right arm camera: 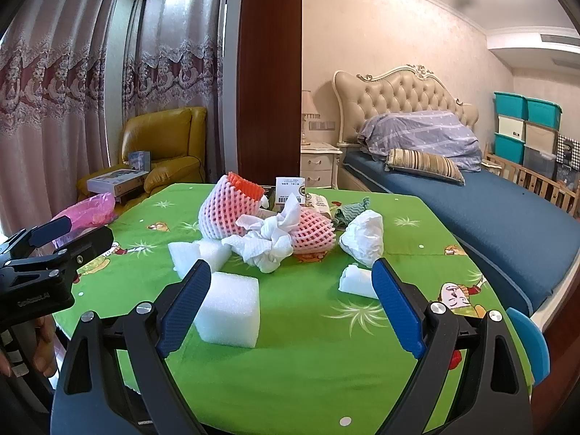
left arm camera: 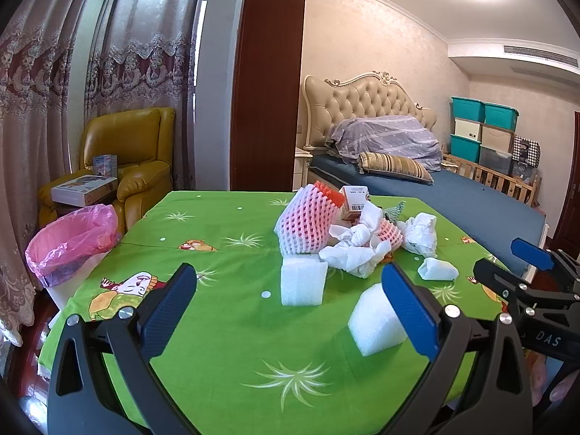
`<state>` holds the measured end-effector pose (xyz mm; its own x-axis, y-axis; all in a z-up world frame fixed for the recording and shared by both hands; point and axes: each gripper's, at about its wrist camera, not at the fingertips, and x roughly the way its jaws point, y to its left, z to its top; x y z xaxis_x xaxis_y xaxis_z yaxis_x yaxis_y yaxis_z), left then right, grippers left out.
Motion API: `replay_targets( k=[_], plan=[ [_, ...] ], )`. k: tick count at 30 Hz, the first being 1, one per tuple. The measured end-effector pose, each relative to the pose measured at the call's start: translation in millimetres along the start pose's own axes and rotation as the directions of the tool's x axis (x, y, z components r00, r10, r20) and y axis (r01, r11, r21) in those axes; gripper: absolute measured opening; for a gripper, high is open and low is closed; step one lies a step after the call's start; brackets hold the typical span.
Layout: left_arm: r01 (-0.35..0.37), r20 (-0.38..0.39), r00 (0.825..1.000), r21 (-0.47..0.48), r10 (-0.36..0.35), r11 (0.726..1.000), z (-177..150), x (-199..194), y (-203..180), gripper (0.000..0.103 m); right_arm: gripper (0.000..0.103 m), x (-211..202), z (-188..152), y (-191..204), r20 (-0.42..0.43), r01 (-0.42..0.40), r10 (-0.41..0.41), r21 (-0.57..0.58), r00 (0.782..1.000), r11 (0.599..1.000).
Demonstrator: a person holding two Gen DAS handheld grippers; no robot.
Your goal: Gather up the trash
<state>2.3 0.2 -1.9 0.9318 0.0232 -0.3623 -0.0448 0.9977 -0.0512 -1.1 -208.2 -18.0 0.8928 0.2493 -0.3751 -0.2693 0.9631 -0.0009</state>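
Note:
A trash pile lies mid-table: a pink foam net [left arm camera: 308,224] [right arm camera: 224,214], crumpled tissue [left arm camera: 355,250] [right arm camera: 268,243], a small carton [left arm camera: 355,201] [right arm camera: 290,190] and a white crumpled bag [left arm camera: 422,233] [right arm camera: 364,237]. White foam blocks [left arm camera: 301,282] [right arm camera: 230,313] lie nearer. My left gripper [left arm camera: 290,290] [right arm camera: 72,237] hovers open over the near table, nothing between its pads. One foam block [left arm camera: 377,320] lies partly behind its right finger. My right gripper [right arm camera: 291,299] [left arm camera: 514,262] is open too, with that same block beside its left finger.
A bin lined with a pink bag [left arm camera: 69,246] [right arm camera: 88,210] stands off the table's left edge. The table wears a green cloth [left arm camera: 235,344]. A small foam scrap [right arm camera: 357,279] lies at right. A yellow armchair [left arm camera: 127,152] and a bed [right arm camera: 489,210] stand behind.

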Motion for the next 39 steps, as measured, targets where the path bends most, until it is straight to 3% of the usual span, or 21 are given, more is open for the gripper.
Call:
replay_targets(
  k=[39],
  plan=[
    [0.012, -0.01, 1.0, 0.002, -0.012, 1.0, -1.5, 1.9, 1.1, 0.099, 0.085, -5.9, 0.9, -0.5, 0.021, -0.005, 0.005, 0.005, 1.0, 1.0]
  ],
)
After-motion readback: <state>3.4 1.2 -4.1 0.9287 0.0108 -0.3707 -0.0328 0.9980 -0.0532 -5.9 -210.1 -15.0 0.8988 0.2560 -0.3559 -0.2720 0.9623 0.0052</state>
